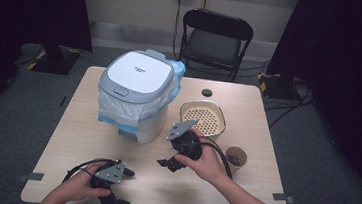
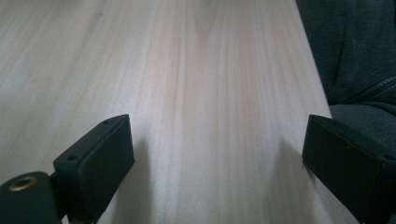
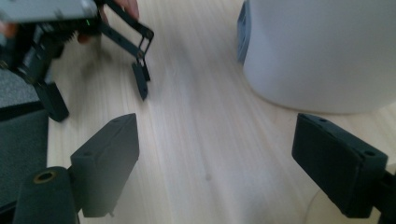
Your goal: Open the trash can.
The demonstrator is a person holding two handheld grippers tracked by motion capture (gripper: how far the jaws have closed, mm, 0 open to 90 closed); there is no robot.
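No task is named. My left gripper [image 1: 126, 187] rests low over the table's front left, held by a hand, open with nothing between its jaws. In the left gripper view the left gripper [image 2: 218, 156] has bare wood between its two black pads. My right gripper [image 1: 168, 164] is held above the middle of the table, pointing toward the left gripper, and is open and empty. In the right gripper view the right gripper [image 3: 215, 158] faces bare tabletop, with the left gripper [image 3: 98, 100] farther off at the upper left and the white bin [image 3: 322, 51] at the upper right.
A white lidded bin [image 1: 137, 95] with a bag liner stands left of centre on the wooden table [image 1: 90, 138]. A beige perforated basket [image 1: 202, 117] and a brown paper cup [image 1: 236, 159] sit to the right. A small black disc [image 1: 207, 92] lies near the far edge. A folding chair [image 1: 215, 42] stands behind.
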